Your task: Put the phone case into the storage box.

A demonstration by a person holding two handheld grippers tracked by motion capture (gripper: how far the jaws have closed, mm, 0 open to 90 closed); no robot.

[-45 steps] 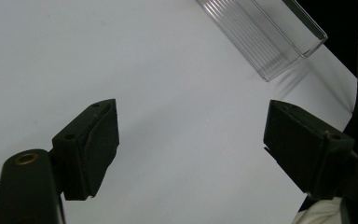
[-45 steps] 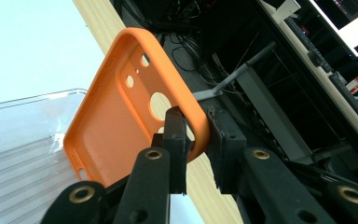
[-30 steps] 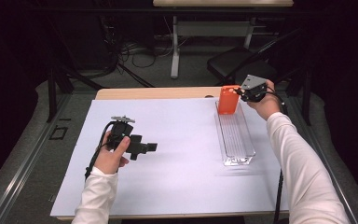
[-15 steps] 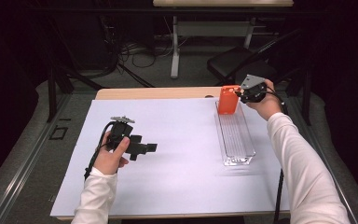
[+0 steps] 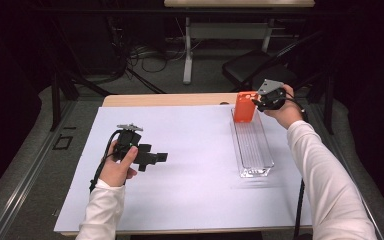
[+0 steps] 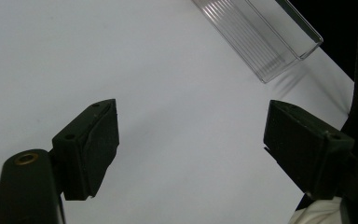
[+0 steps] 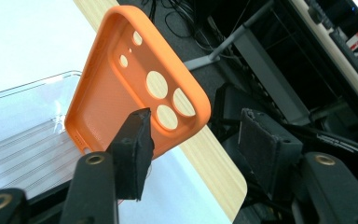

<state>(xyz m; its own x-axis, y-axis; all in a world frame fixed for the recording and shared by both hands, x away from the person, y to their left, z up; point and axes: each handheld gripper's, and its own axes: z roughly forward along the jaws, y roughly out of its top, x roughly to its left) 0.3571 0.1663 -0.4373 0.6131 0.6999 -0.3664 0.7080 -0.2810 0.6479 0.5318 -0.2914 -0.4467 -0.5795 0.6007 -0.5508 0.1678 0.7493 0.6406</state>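
The orange phone case (image 7: 135, 88), leaning in the clear tray (image 5: 252, 145) ahead of our right tool (image 7: 193, 140), whose jaws have just been opening and stand apart, could topple if we nudge it withdrawing, while our left tool (image 6: 191, 144) hangs open over the worktop (image 5: 195, 165).

Orange phone case (image 5: 243, 106), soft-cornered, with round camera cutouts. Standing upright at the far end of the clear tray (image 5: 260, 162), upper right of the high view. Hollow side showing in the right gripper view.

The right tool (image 7: 193, 144) has just opened its jaws off the orange phone case (image 7: 135, 79).
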